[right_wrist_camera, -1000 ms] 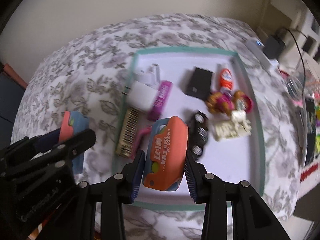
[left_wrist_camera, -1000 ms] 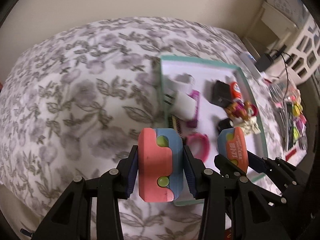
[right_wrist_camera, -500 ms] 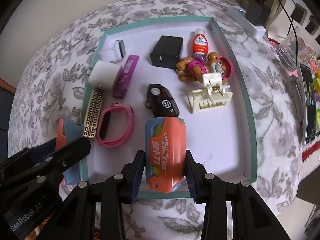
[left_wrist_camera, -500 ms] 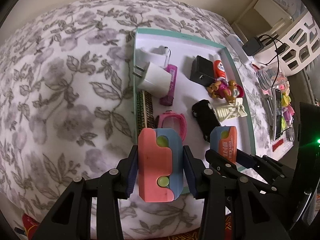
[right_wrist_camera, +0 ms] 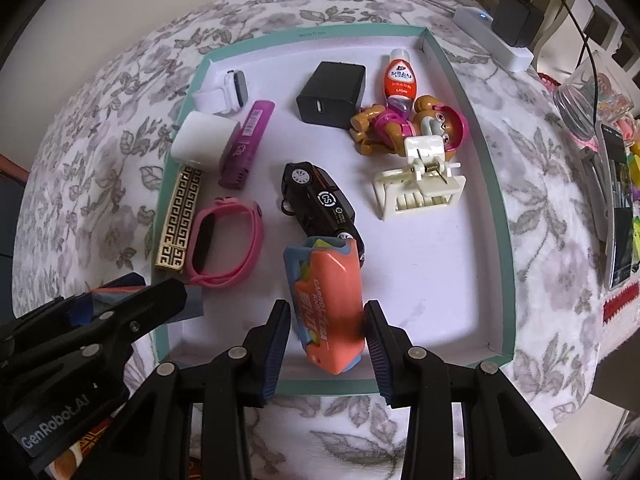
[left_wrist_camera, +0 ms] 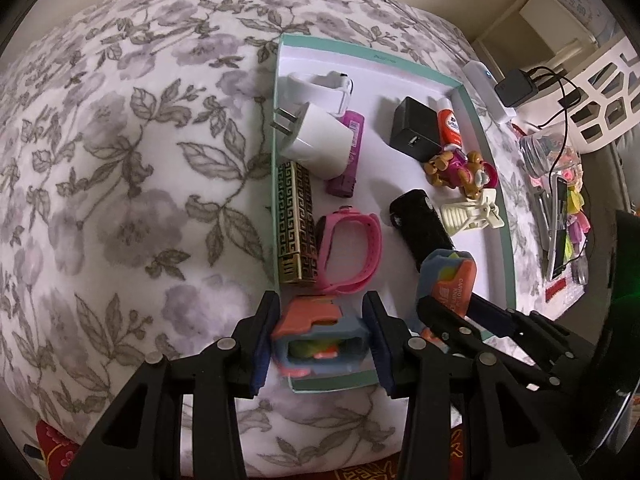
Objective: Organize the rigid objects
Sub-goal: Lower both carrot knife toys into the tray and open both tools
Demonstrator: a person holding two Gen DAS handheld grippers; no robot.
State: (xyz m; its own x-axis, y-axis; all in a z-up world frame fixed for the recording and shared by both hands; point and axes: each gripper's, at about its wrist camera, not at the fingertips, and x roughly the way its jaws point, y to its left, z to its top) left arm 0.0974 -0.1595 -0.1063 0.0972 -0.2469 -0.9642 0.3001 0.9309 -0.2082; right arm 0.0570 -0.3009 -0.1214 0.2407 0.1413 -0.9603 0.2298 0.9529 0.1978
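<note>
A teal-rimmed white tray (right_wrist_camera: 502,216) lies on a floral blanket and holds several small objects. My right gripper (right_wrist_camera: 326,338) has its jaws spread around an orange and blue utility knife (right_wrist_camera: 326,300) that rests tilted on the tray floor, touching a black toy car (right_wrist_camera: 318,204). My left gripper (left_wrist_camera: 320,344) has its jaws spread around a pink and blue utility knife (left_wrist_camera: 318,336) tipped down at the tray's near left corner (left_wrist_camera: 332,382). The orange knife also shows in the left wrist view (left_wrist_camera: 448,280).
In the tray: a white charger (right_wrist_camera: 200,140), a purple stick (right_wrist_camera: 246,144), a gold patterned bar (right_wrist_camera: 180,216), a pink wristband (right_wrist_camera: 226,240), a black adapter (right_wrist_camera: 332,94), a small bottle (right_wrist_camera: 400,80), a toy dog (right_wrist_camera: 404,124), a cream clip (right_wrist_camera: 420,184). A phone (right_wrist_camera: 618,208) and power strip (right_wrist_camera: 492,36) lie to the right.
Both grippers lowered into the tray's near end and opened. The orange knife now rests on the tray floor, and the pink and blue knife has tipped forward at the near left corner.
</note>
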